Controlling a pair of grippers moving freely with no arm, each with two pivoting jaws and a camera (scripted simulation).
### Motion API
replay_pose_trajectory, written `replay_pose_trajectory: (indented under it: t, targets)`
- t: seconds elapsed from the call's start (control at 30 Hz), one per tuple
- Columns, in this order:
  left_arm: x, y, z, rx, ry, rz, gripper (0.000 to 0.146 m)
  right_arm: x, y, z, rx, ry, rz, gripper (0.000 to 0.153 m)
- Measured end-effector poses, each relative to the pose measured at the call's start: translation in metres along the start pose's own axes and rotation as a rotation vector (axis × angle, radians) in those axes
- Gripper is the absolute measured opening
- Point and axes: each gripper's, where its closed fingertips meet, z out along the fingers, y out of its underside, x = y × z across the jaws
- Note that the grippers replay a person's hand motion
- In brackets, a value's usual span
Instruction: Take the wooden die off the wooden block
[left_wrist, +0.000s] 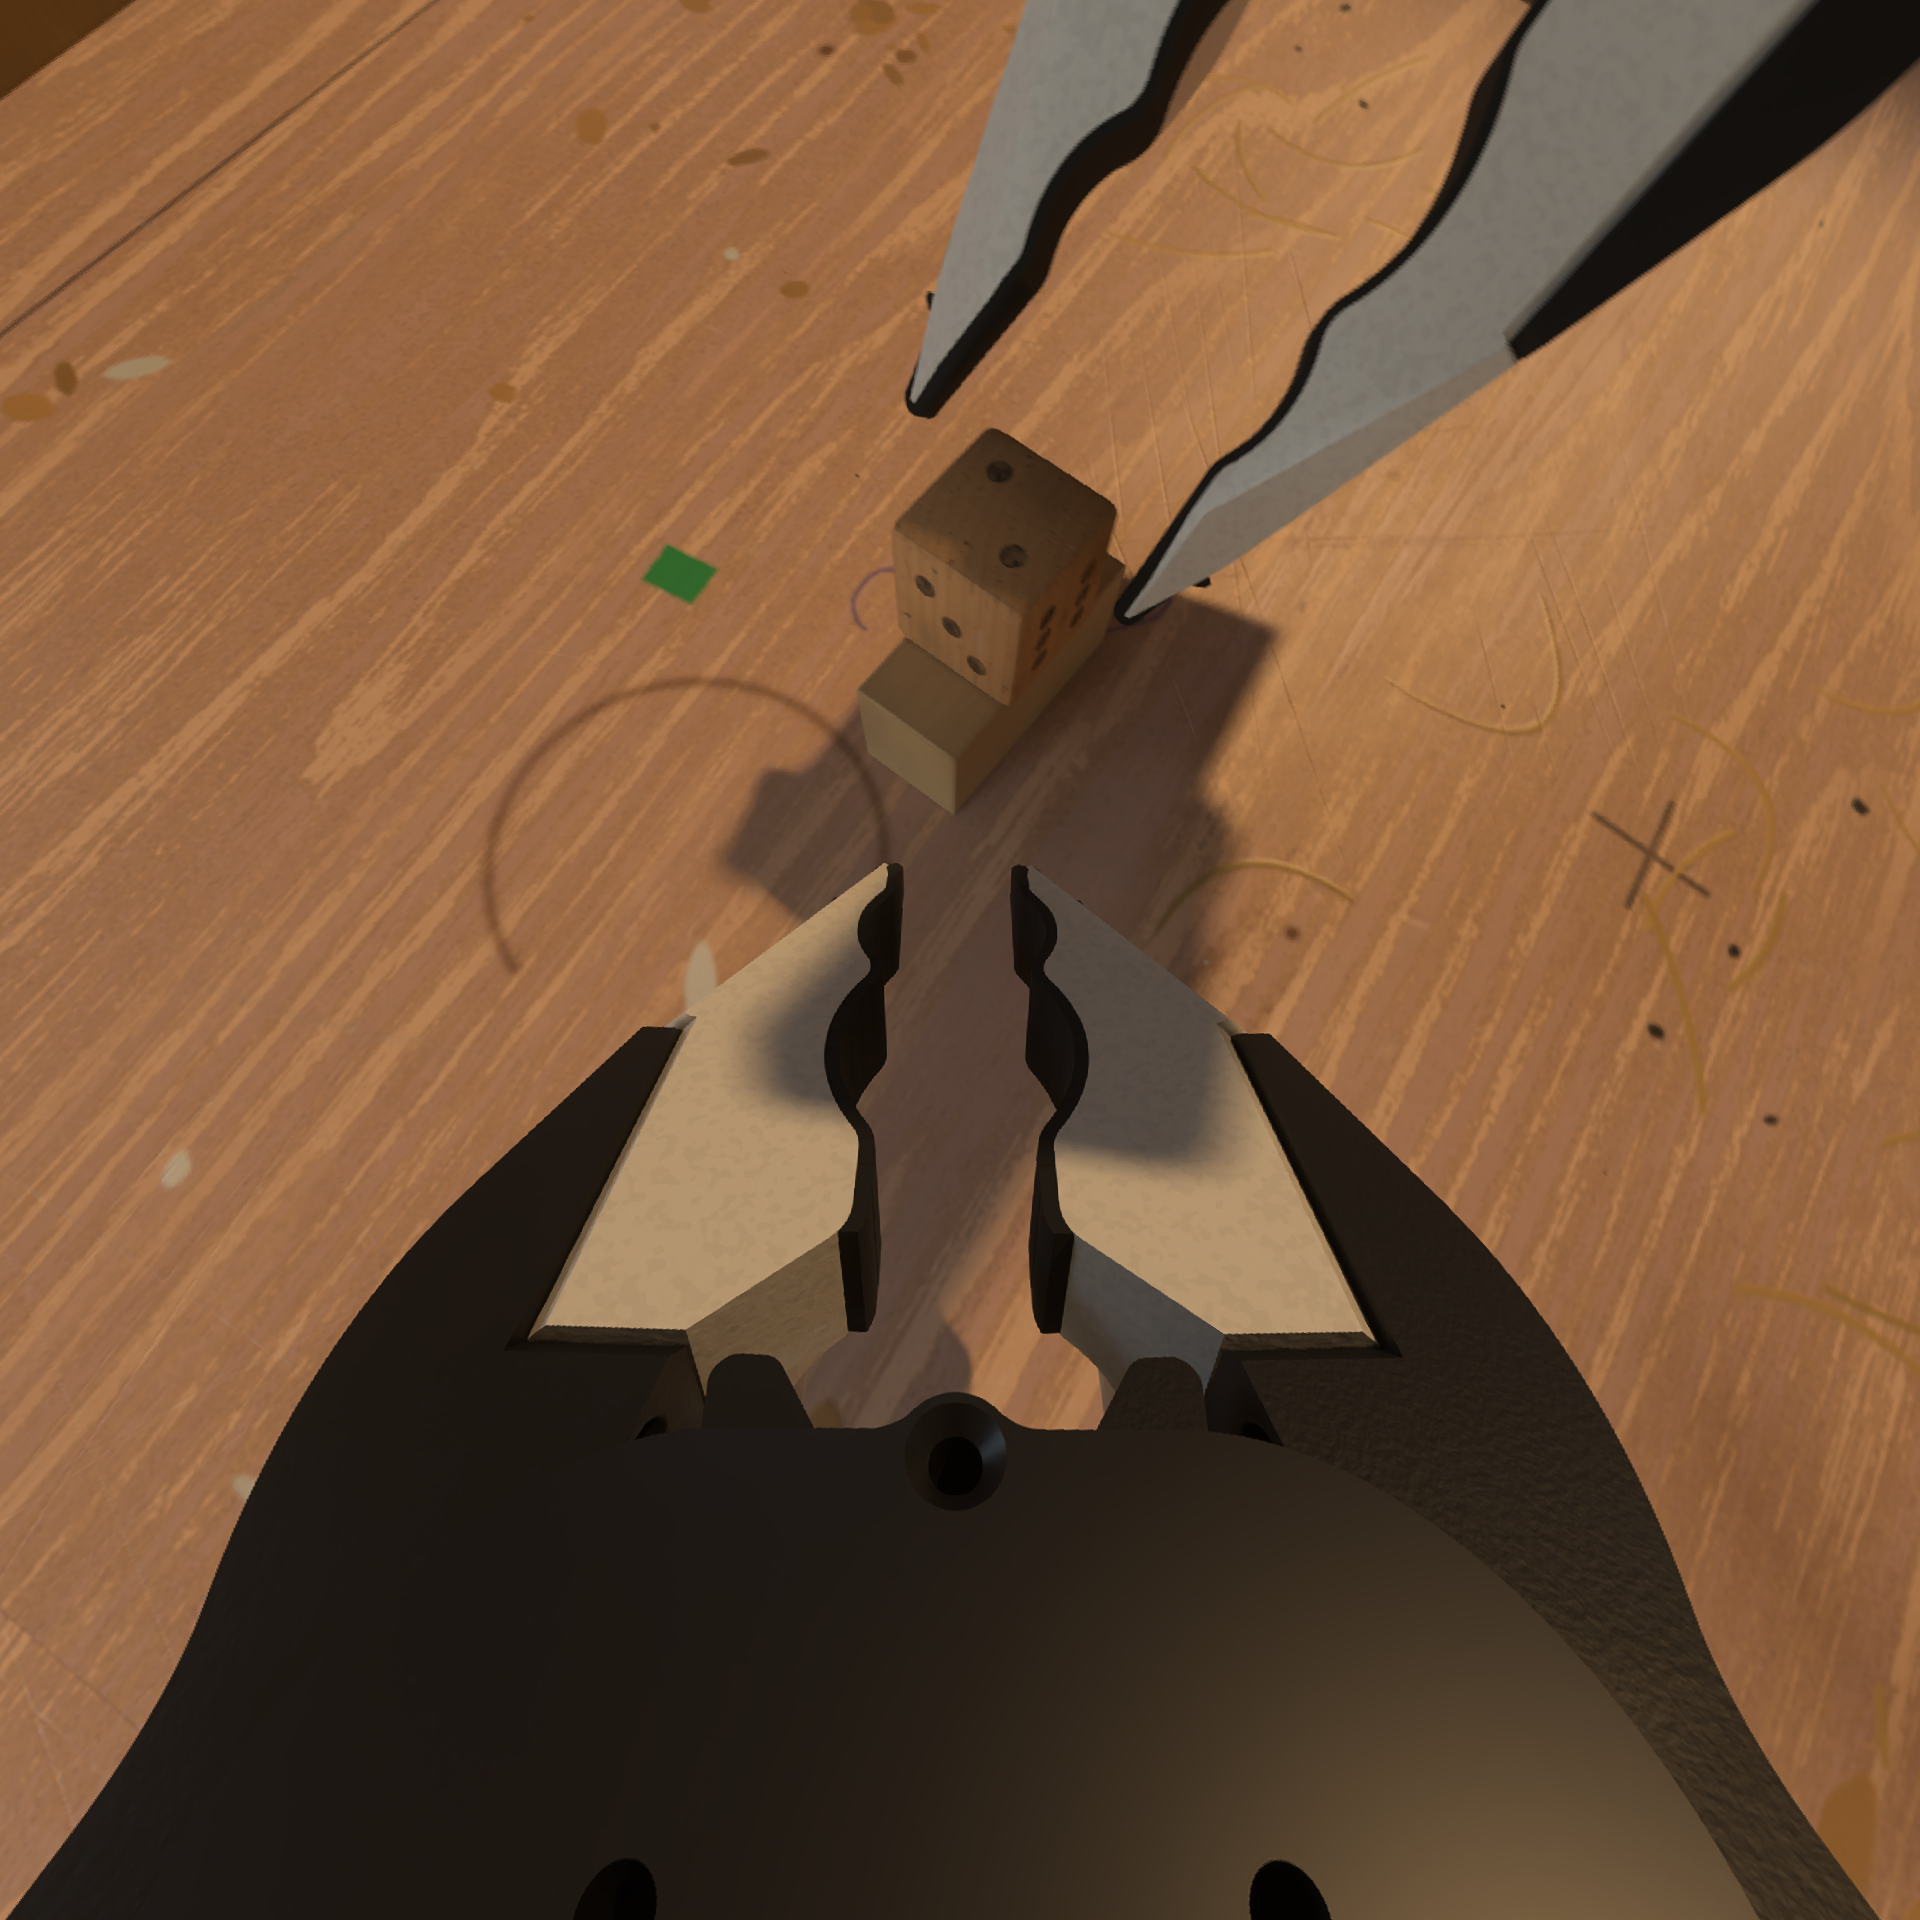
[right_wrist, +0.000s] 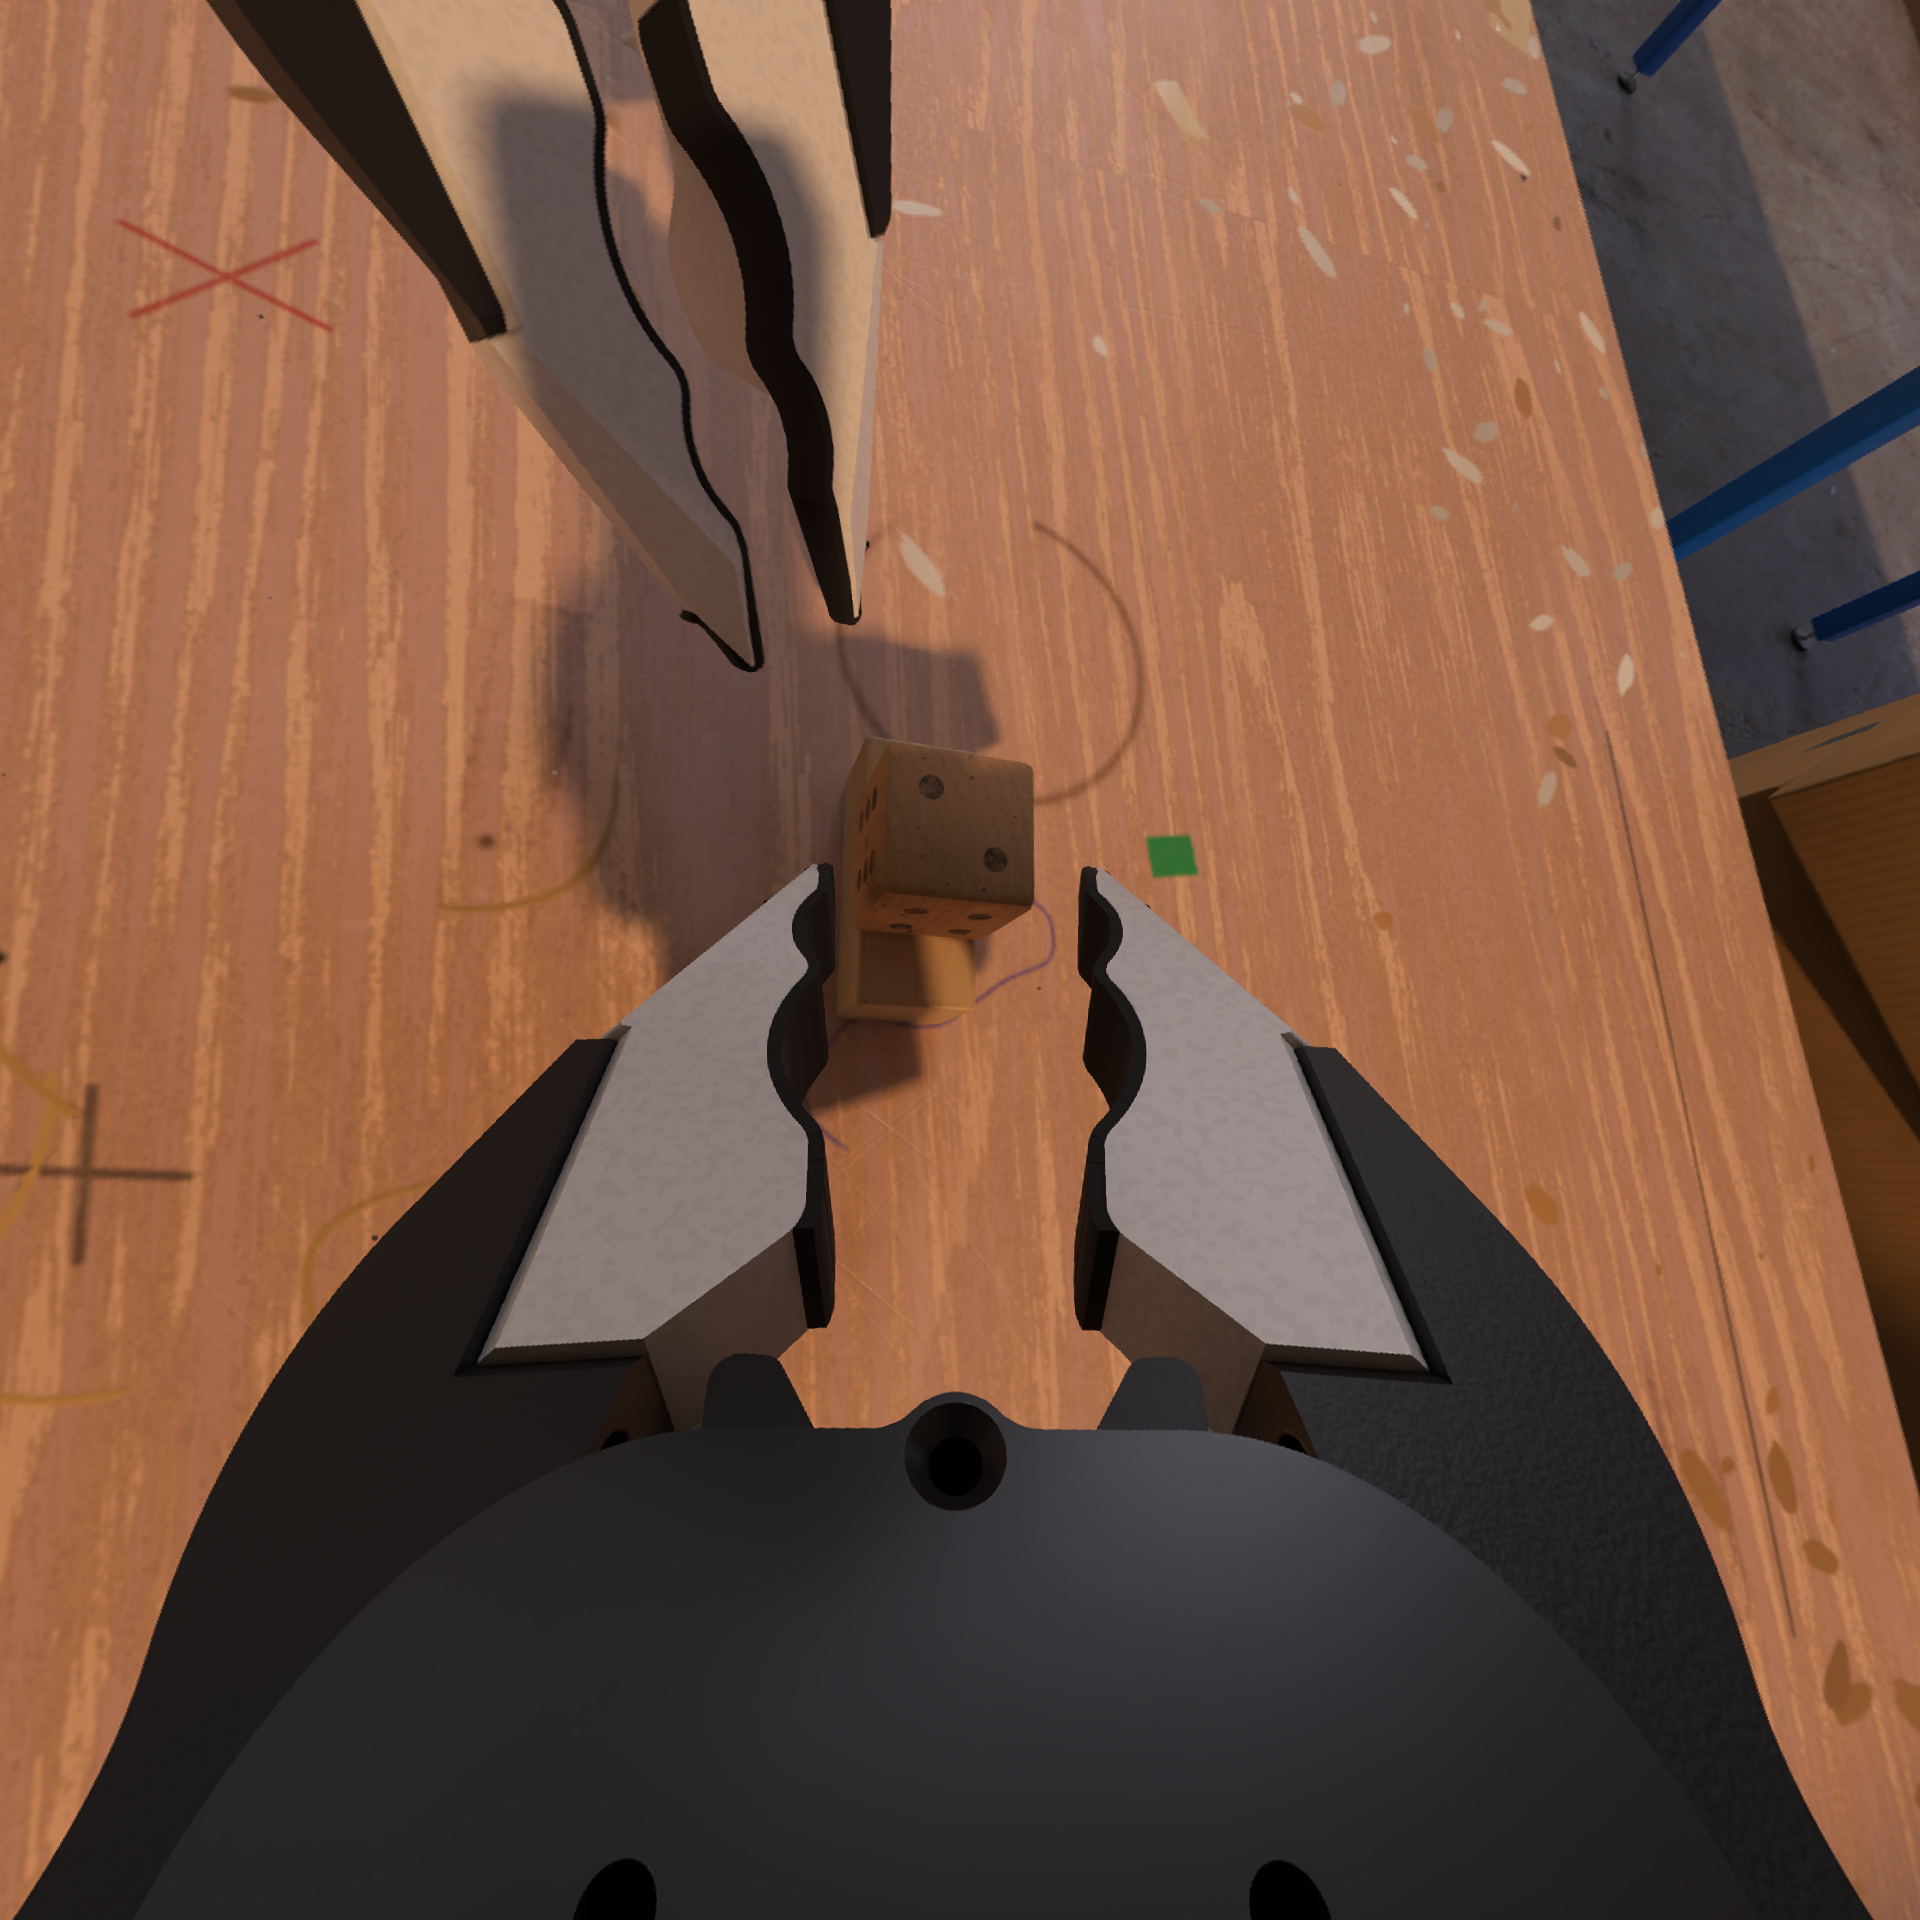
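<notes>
A wooden die stands on one end of a small wooden block that lies on the wooden table. In the right wrist view the die and the block sit just beyond my right gripper, which is open. Its fingertips stand on either side of the die, and I cannot tell whether they touch it. The right gripper also shows in the left wrist view. My left gripper is open with a narrow gap and empty, a short way from the block's free end. It also shows in the right wrist view.
A small green square lies flat on the table near the die. The table's edge runs along the right, with blue bars and a brown box beyond it. Pencil marks and wood chips dot the tabletop.
</notes>
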Motion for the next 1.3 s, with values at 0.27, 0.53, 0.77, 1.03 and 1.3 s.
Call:
replay_pose_trajectory:
  t: [0.27, 0.53, 0.77, 1.03, 1.3]
  targets:
    - [-0.017, -0.01, -0.022, 0.046, -0.112, 0.1, 0.032, 0.007, 0.012, 0.003, 0.012, 0.002, 0.068, 0.045]
    - [-0.012, 0.0, -0.002, -0.022, -0.066, 0.13, 0.034, 0.0, 0.001, 0.015, 0.012, -0.037, 0.051, 0.036]
    - [0.004, 0.014, 0.001, -0.066, -0.021, 0.145, 0.033, 0.011, -0.013, 0.024, 0.001, -0.038, -0.003, 0.036]
    - [-0.006, 0.017, -0.032, 0.0, -0.077, 0.097, 0.035, 0.019, -0.014, 0.021, -0.013, -0.048, -0.018, 0.036]
    - [-0.031, 0.015, -0.057, 0.048, -0.227, 0.11, 0.039, 0.023, -0.002, 0.007, -0.022, -0.047, 0.027, 0.036]
